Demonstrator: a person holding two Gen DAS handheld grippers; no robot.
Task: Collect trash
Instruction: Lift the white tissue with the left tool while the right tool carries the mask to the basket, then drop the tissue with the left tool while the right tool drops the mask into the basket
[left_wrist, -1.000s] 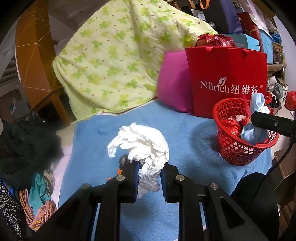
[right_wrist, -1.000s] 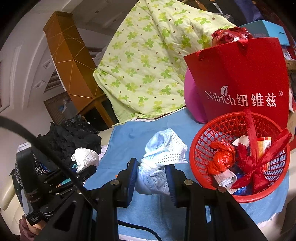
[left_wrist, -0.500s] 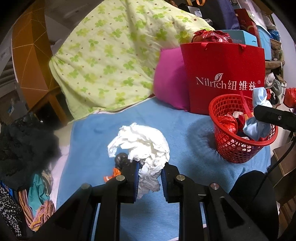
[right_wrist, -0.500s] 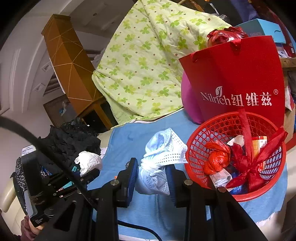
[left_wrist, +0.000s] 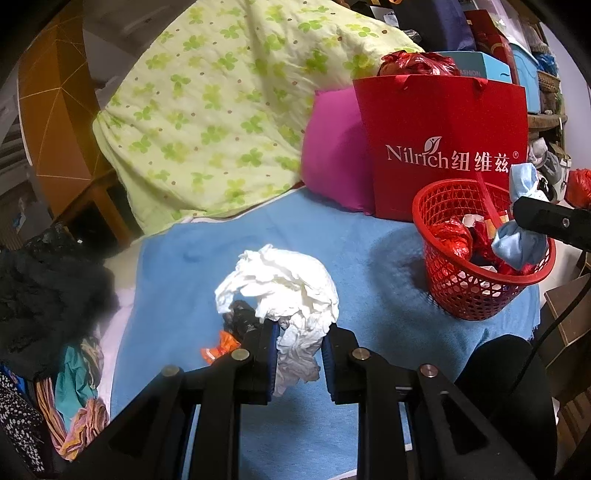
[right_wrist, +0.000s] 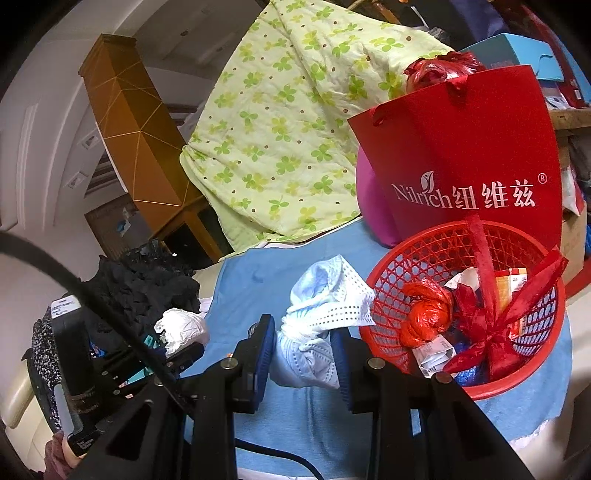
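Left gripper (left_wrist: 297, 352): we record jaws clamped on crumpled white tissue (left_wrist: 284, 288), above the blue cloth (left_wrist: 184, 280). Right gripper (right_wrist: 304, 354): pinched on a balled blue face mask (right_wrist: 317, 314), just at 9 o'clock of the red basket (right_wrist: 406, 258), which sits at 3 o'clock of the tissue.

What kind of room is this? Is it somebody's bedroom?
Probably a bedroom, or a lived-in room used like one. A green flowered quilt and a pink pillow are piled at the back, clothes lie heaped to one side, and a blue cloth covers the surface.
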